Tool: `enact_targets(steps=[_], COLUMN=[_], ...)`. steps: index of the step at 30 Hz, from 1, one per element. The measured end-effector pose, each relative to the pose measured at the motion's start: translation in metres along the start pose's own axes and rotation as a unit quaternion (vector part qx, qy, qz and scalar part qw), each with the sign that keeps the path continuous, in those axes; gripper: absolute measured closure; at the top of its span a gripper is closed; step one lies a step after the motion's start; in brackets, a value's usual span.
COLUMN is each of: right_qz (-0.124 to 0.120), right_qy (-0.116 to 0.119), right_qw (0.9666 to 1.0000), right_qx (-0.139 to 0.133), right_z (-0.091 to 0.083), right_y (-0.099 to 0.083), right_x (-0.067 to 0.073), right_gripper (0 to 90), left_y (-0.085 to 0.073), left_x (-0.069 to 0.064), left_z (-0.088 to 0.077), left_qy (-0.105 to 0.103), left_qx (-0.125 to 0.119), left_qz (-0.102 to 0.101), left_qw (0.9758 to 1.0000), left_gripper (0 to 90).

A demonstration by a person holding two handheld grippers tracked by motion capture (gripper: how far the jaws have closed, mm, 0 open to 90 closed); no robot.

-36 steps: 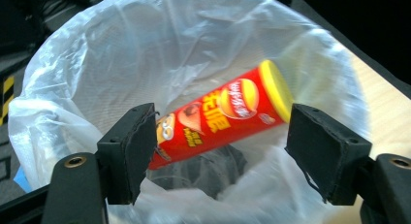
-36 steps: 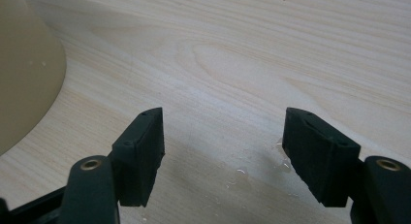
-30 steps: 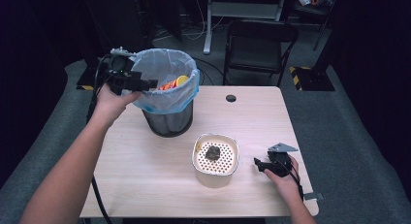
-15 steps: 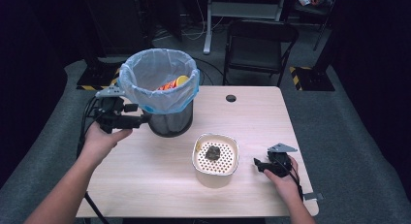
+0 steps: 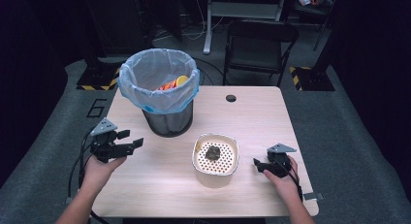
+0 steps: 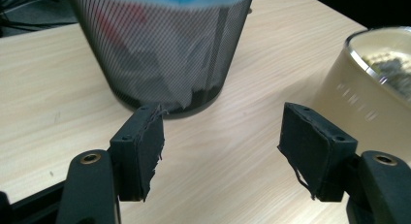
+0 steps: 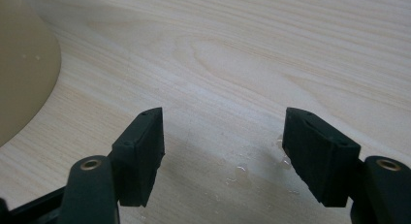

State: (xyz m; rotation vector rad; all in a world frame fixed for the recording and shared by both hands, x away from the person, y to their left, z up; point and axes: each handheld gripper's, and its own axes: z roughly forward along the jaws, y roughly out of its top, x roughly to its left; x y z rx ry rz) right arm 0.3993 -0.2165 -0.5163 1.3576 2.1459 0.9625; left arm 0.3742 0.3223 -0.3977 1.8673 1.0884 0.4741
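The left claw (image 5: pixel 130 138) hovers low over the counter (image 5: pixel 252 122), well to the left of the cream bowl (image 5: pixel 215 178). Its jaws are spread and have just been narrowing, with nothing between them. In the left gripper view they frame bare wood, with the bowl's wall (image 6: pixel 349 103) ahead on the right.

The mesh bin (image 5: pixel 167 120), lined with a pale blue bag, stands behind and to the left of the bowl, apart from it.

The bowl itself sits near the front middle of the counter. It has a perforated insert, and a dark lump (image 5: pixel 212 152) lies on top of that at the centre. The bowl looks like rigid plastic or ceramic: stiff, smooth and likely slick, and the walls flare, so a pinch low on the side could slide off. The rim looks like the better hold, with one pad inside and one outside. Keep the bowl level, since the insert may sit loose. The lump seems light, irregular and possibly crumbly, so it wants a gentle pinch across its widest part.

The right claw (image 5: pixel 257 166) rests just right of the bowl, jaws spread and empty, over wood with a few water drops (image 7: pixel 240 173). The wet pads may slip.
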Motion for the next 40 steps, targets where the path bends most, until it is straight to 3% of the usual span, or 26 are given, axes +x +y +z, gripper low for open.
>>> enact_targets(steps=[3,11,15,18,25,29,35,38,39,40], right_qz=[-0.002,-0.003,-0.003,-0.004,-0.012,-0.018,-0.015,-0.016,-0.018,-0.017], right_qy=[0.001,-0.002,-0.003,-0.004,-0.002,-0.003,-0.007,-0.007,-0.012,-0.017], right_qw=[1.0000,1.0000,1.0000,1.0000,0.9999,0.9998,0.9998,0.9998,0.9997,0.9997], right_qx=[0.002,-0.001,-0.001,-0.001,-0.002,-0.003,-0.005,-0.005,-0.008,-0.009], right_z=[-0.001,0.000,0.000,0.000,0.002,0.001,0.002,0.002,0.002,0.002], right_y=[0.000,0.000,0.000,0.000,0.000,0.000,0.000,0.000,0.000,0.000], right_x=[-0.001,0.000,0.000,0.000,0.002,0.002,0.002,0.002,0.001,0.001], right_gripper=[31.2,31.1,31.1,31.1,31.1,31.1,31.0,30.6,29.9,29.4], left_y=[-0.025,-0.061,-0.080,-0.093,-0.106,-0.110,-0.116,-0.120,-0.121,-0.121], left_x=[0.006,0.019,0.024,0.030,0.039,0.042,0.047,0.052,0.052,0.053], left_z=[0.006,0.014,0.019,0.023,0.028,0.032,0.036,0.038,0.039,0.039], left_qy=[0.000,0.009,0.016,0.020,0.034,0.051,0.049,0.058,0.059,0.067], left_qx=[0.004,0.014,0.023,0.035,0.055,0.074,0.064,0.065,0.069,0.071], left_qz=[-0.013,-0.038,-0.039,-0.054,-0.062,-0.044,-0.060,-0.049,-0.055,-0.044], left_qw=[0.9999,0.9992,0.9989,0.9978,0.9960,0.9950,0.9949,0.9949,0.9944,0.9942], left_gripper=[31.5,30.9,30.4,30.3,30.3,30.3,30.8,30.7,30.7,30.8])
